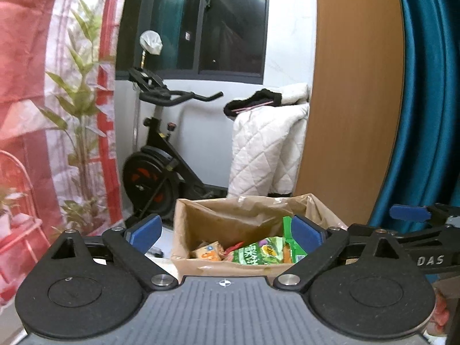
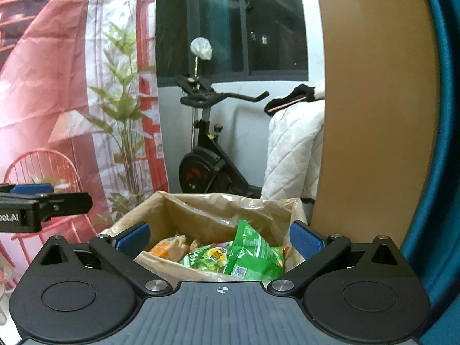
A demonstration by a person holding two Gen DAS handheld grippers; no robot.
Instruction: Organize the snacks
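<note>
Two green snack packets (image 2: 247,256) tilted upright inside the box (image 2: 201,210).

wrist views, close, both facing box (image 1: 244,218)

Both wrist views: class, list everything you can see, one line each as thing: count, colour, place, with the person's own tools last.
cardboard box: one, brown, open, just ahead of both grippers
green snack packets: at least two, green, inside the box, right side
orange snack packet: one, orange and beige, inside the box, left side
exercise bike: one, black, by the wall behind the box
quilted blanket: one, white, draped right of the bike
printed backdrop: one, pink with green plants, left
wooden panel: one, tan, right
curtain: one, teal, far right
left hand-held gripper: one, black with blue pads, open, empty
right hand-held gripper: one, black with blue pads, open, empty
</note>
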